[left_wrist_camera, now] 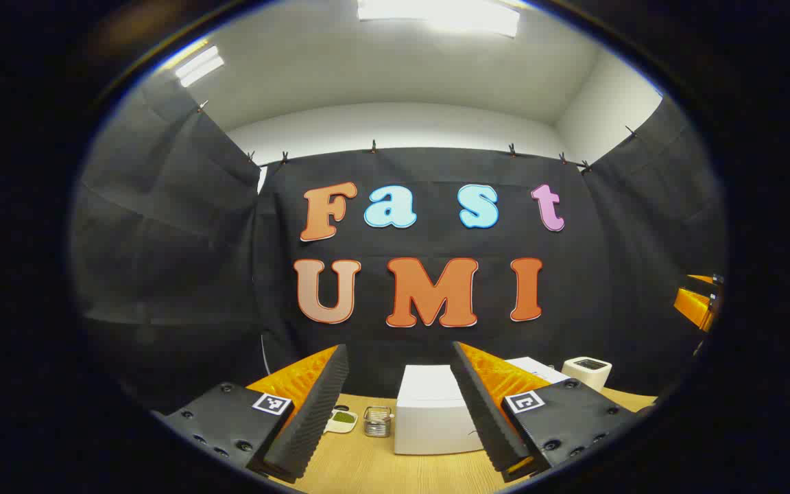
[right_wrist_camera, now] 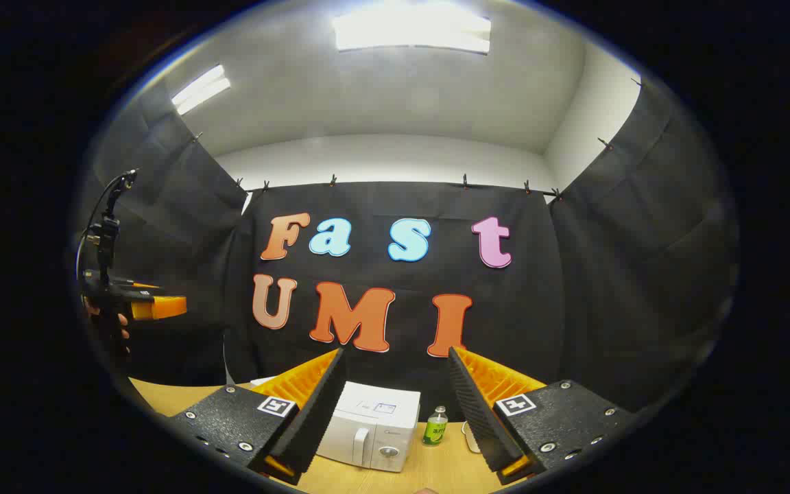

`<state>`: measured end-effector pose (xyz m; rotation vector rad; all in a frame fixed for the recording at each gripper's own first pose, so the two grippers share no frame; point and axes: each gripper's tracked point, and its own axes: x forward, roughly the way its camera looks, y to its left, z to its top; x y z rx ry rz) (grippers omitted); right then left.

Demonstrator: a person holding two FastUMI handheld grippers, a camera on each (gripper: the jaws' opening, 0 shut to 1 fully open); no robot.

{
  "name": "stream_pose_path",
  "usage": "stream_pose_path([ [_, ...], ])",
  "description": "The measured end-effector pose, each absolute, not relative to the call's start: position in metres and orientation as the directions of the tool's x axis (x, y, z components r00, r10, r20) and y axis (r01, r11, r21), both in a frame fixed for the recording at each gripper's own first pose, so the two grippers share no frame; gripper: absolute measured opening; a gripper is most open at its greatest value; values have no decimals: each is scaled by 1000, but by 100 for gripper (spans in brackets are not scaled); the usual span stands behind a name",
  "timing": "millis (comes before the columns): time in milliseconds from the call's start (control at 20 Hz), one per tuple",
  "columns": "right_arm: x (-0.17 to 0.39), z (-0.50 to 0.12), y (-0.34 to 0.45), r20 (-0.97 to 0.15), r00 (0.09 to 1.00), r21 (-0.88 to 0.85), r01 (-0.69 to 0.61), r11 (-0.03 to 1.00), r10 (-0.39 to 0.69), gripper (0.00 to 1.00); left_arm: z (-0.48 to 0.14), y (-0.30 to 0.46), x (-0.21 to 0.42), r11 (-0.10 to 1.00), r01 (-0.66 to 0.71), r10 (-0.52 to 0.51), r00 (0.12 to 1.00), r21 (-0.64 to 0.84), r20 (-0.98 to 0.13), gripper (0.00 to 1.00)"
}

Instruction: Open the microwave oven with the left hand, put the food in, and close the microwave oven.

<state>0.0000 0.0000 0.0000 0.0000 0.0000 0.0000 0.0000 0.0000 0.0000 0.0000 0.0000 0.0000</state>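
Ribbed foam lines the inner faces of our left gripper (left_wrist_camera: pixel 400 412), whose fingers stand wide apart with nothing between them, each carrying a flat plate with a small square marker. Between those fingers, a little ahead on the pale wood-grain table (left_wrist_camera: pixel 361 466), sits the boxy white microwave oven (left_wrist_camera: pixel 433 412), smooth-sided and seen from its plain flank. Just inside the near-left finger we see a small square wire-mesh holder (left_wrist_camera: pixel 377 420) and, beside it, a shallow white dish of something green (left_wrist_camera: pixel 341 419). Beyond the right finger stands a rounded white box (left_wrist_camera: pixel 588 371). Our right gripper (right_wrist_camera: pixel 395 418) is likewise spread and empty; between its fingers the microwave oven shows its closed door, upright handle and round knob. A small green bottle (right_wrist_camera: pixel 435 427) stands just beside it, toward the right finger. Far off to the left, a hand (right_wrist_camera: pixel 108 322) holds up the other gripper.
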Motion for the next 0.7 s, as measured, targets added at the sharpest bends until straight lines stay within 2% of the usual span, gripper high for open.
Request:
stream_pose_path([
  [150,1,-6,-1,-28,999,44,-15,999,17,93,-4,-1,5,1000,-5,4,1000,-28,-17,94],
  [200,2,-7,-1,-35,999,51,-20,999,22,93,-7,0,7,999,-14,13,1000,-30,-25,97],
  [700,6,-6,-7,-55,998,43,-31,999,34,93,-27,-28,15,1000,20,-21,996,-11,-82,94],
])
